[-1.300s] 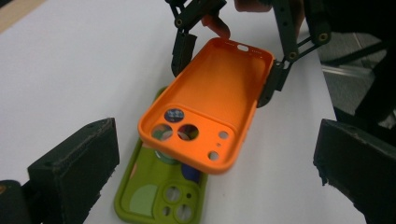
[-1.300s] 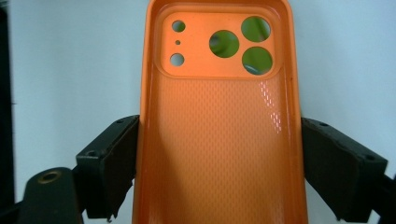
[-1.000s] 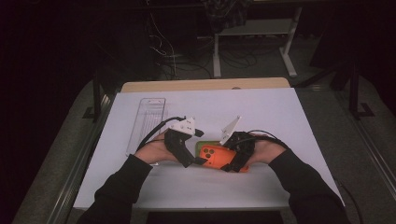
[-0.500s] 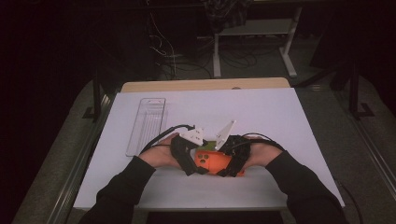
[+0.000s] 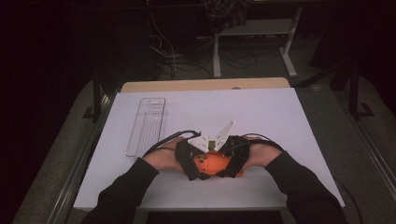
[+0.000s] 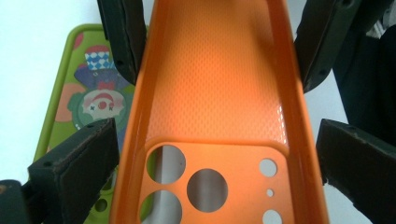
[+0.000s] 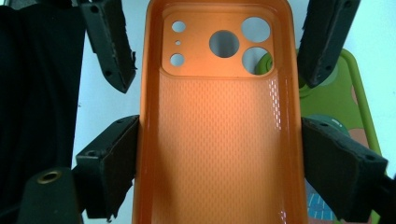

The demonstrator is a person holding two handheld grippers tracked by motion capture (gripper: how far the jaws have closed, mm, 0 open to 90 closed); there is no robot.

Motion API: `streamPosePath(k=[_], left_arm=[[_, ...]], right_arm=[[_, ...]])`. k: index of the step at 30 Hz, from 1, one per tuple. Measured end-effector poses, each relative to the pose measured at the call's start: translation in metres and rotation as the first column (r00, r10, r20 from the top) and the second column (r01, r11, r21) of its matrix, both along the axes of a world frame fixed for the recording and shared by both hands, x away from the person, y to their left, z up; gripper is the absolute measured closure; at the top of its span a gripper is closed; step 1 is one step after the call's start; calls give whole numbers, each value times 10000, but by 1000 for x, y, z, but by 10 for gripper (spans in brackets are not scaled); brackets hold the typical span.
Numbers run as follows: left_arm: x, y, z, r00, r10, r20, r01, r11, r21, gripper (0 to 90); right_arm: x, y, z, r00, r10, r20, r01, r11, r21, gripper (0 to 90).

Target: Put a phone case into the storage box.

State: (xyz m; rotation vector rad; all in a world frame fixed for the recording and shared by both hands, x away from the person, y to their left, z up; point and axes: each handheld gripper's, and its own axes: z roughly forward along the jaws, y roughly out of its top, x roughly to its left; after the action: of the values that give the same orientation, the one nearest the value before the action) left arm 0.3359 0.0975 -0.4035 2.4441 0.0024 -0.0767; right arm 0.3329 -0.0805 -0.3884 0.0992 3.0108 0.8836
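An orange phone case (image 7: 219, 135), open side up with its camera cut-outs at one end, is held near the front edge of the white table (image 5: 280, 112), caught between two hand-held grippers that meet over it. The right gripper (image 7: 219, 154) clasps the case's long sides at the plain end; the left gripper (image 6: 215, 158) straddles the camera end with its pads just beside the walls, and contact there cannot be confirmed. Beneath lies a green case printed with a clown (image 6: 88, 98). A clear plastic tray (image 5: 147, 126) stands well apart to the left. The step in hand appears to be a two-handed hold on the orange case; the next move likely calls for a firm, even grip before lifting it clear.
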Motion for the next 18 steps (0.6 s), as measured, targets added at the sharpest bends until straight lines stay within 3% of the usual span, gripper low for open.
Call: streamPosePath(k=[18], left_arm=[[1, 2, -1, 9999, -79, -116, 80, 10000, 50, 136]], right_arm=[[-1, 0, 1, 10000, 65, 71, -65, 10000, 23, 148]])
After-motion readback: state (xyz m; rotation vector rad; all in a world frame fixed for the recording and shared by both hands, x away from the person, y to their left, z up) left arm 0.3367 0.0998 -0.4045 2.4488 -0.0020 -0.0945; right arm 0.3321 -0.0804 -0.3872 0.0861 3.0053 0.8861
